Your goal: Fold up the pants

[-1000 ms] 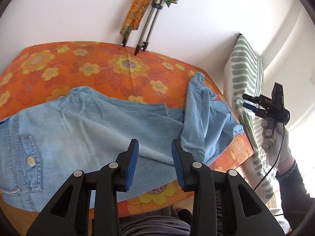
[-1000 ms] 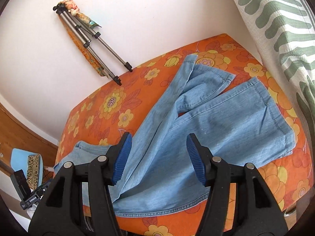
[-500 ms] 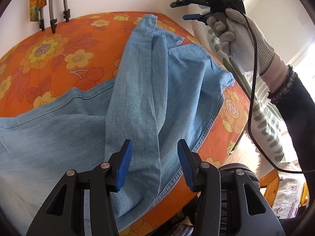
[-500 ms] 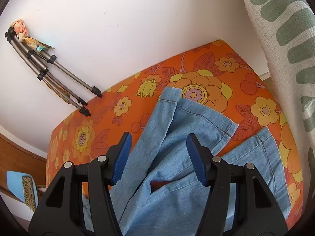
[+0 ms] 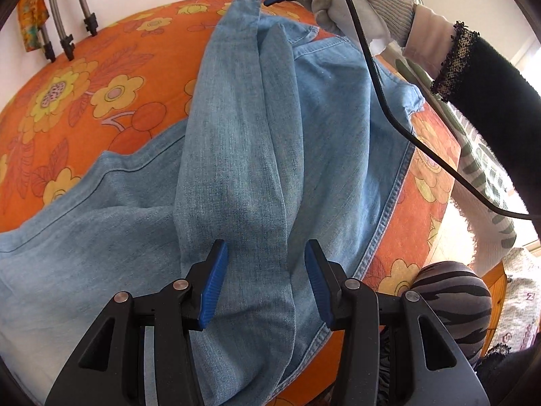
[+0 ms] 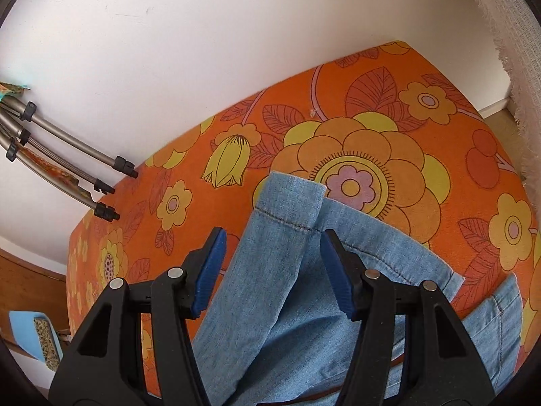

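Pants (image 5: 236,155), light blue denim, lie spread on the orange flowered table (image 5: 101,94), one leg twisted and draped over the other toward the far hem; no clean fold made, so I judge the task barely started: legs need straightening and stacking, then folding across. My left gripper (image 5: 265,280) hangs over the bunched leg near the close edge, jaws spread and just widened a little, cloth below them, not pinched. My right gripper (image 6: 270,264) sits above the far hem, jaws spread on either side of the cuff, pads not pressing it that I can see. In the left view the right gripper's tips are cut off at the top by the gloved hand (image 5: 341,3) and cable. Waistband out of frame. Whether either pad brushes denim: can't tell. Tripod legs (image 6: 67,169) by the wall.
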Demonstrator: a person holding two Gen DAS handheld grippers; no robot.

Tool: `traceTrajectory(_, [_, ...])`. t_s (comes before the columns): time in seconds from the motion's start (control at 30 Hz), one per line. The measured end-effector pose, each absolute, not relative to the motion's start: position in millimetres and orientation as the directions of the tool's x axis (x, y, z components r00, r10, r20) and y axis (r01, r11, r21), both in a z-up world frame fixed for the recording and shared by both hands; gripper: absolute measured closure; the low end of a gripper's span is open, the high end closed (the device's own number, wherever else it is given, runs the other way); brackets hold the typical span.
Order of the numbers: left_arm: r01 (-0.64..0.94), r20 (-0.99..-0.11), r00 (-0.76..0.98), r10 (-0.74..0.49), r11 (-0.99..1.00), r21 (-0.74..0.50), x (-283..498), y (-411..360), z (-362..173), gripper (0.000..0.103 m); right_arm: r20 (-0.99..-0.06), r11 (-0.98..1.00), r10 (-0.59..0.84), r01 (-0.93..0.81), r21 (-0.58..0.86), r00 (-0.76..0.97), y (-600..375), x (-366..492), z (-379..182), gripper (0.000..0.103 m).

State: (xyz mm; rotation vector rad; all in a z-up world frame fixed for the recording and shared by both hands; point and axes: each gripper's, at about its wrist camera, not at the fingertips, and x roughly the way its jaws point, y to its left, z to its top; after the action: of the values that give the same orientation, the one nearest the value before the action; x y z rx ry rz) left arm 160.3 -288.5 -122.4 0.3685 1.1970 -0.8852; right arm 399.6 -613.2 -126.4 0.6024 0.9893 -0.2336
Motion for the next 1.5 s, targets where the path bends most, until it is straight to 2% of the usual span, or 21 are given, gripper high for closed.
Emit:
traceTrajectory(0.07, [0.748, -0.911, 0.083, -0.403, 0.630, -0.210, 163, -287, -124, 0.057, -0.840, 0.821, 0.082, 0.442, 0.362, 0.536, -611, 403, -127, 0.057])
traceTrajectory(0.13, [0.741, -0.908, 0.079, -0.411, 0.634, -0.222, 165, -286, -125, 0.057, -0.852, 0.832, 0.068, 0.441, 0.336, 0.520, -608, 404, -126, 0.096])
traceTrajectory(0.27, [0.753, -0.909, 0.099, -0.404, 0.628, -0.197, 163, -286, -125, 0.057, -0.829, 0.843, 0.049, 0.422, 0.334, 0.557, -604, 395, -104, 0.100])
traceTrajectory(0.47, [0.768, -0.910, 0.139, -0.390, 0.622, -0.150, 156, -289, -127, 0.057, -0.758, 0.865, -0.014, 0.388, 0.318, 0.653, -602, 366, -36, 0.101])
traceTrajectory(0.57, [0.760, -0.908, 0.140, -0.394, 0.631, -0.156, 157, -289, -128, 0.057, -0.763, 0.867, -0.025, 0.394, 0.304, 0.646, -606, 359, -29, 0.101])
traceTrajectory(0.6, [0.758, -0.908, 0.139, -0.396, 0.632, -0.160, 158, -289, -128, 0.057, -0.769, 0.856, -0.003, 0.400, 0.329, 0.639, -610, 358, -34, 0.098])
traceTrajectory(0.67, [0.761, -0.907, 0.140, -0.398, 0.629, -0.159, 157, -291, -130, 0.057, -0.787, 0.829, 0.050, 0.414, 0.377, 0.615, -617, 360, -49, 0.069])
traceTrajectory(0.7, [0.763, -0.907, 0.139, -0.398, 0.627, -0.158, 157, -291, -131, 0.057, -0.792, 0.821, 0.055, 0.423, 0.383, 0.608, -619, 361, -58, 0.043])
traceTrajectory(0.73, [0.765, -0.907, 0.138, -0.399, 0.625, -0.158, 157, -291, -131, 0.057, -0.791, 0.822, 0.057, 0.421, 0.384, 0.609, -619, 363, -66, 0.036])
traceTrajectory(0.87, [0.766, -0.906, 0.137, -0.399, 0.623, -0.158, 159, -289, -132, 0.061, -0.823, 0.831, 0.055, 0.431, 0.352, 0.565, -615, 380, -100, 0.036])
traceTrajectory(0.97, [0.763, -0.905, 0.131, -0.404, 0.624, -0.168, 162, -288, -132, 0.064, -0.832, 0.821, 0.088, 0.433, 0.372, 0.547, -614, 393, -124, 0.036])
traceTrajectory(1.07, [0.761, -0.905, 0.126, -0.406, 0.625, -0.174, 162, -287, -131, 0.065, -0.839, 0.818, 0.106, 0.433, 0.379, 0.534, -610, 404, -142, 0.047])
traceTrajectory(1.1, [0.760, -0.906, 0.125, -0.405, 0.626, -0.175, 163, -285, -129, 0.065, -0.841, 0.817, 0.116, 0.431, 0.383, 0.528, -608, 407, -147, 0.061])
traceTrajectory(1.13, [0.760, -0.906, 0.126, -0.404, 0.626, -0.173, 163, -285, -129, 0.065, -0.843, 0.816, 0.125, 0.429, 0.387, 0.523, -606, 409, -150, 0.080])
traceTrajectory(1.2, [0.759, -0.907, 0.129, -0.402, 0.628, -0.170, 163, -286, -128, 0.065, -0.848, 0.823, 0.114, 0.430, 0.372, 0.518, -603, 410, -151, 0.092])
traceTrajectory(1.27, [0.759, -0.905, 0.139, -0.403, 0.630, -0.164, 162, -286, -125, 0.065, -0.843, 0.833, 0.093, 0.422, 0.357, 0.530, -600, 407, -142, 0.096])
traceTrajectory(1.4, [0.753, -0.896, 0.163, -0.412, 0.639, -0.158, 159, -288, -119, 0.057, -0.808, 0.826, 0.072, 0.419, 0.377, 0.585, -603, 389, -107, 0.097])
traceTrajectory(1.5, [0.756, -0.893, 0.200, -0.402, 0.644, -0.121, 158, -298, -115, 0.057, -0.777, 0.829, 0.046, 0.410, 0.381, 0.628, -606, 371, -69, 0.098])
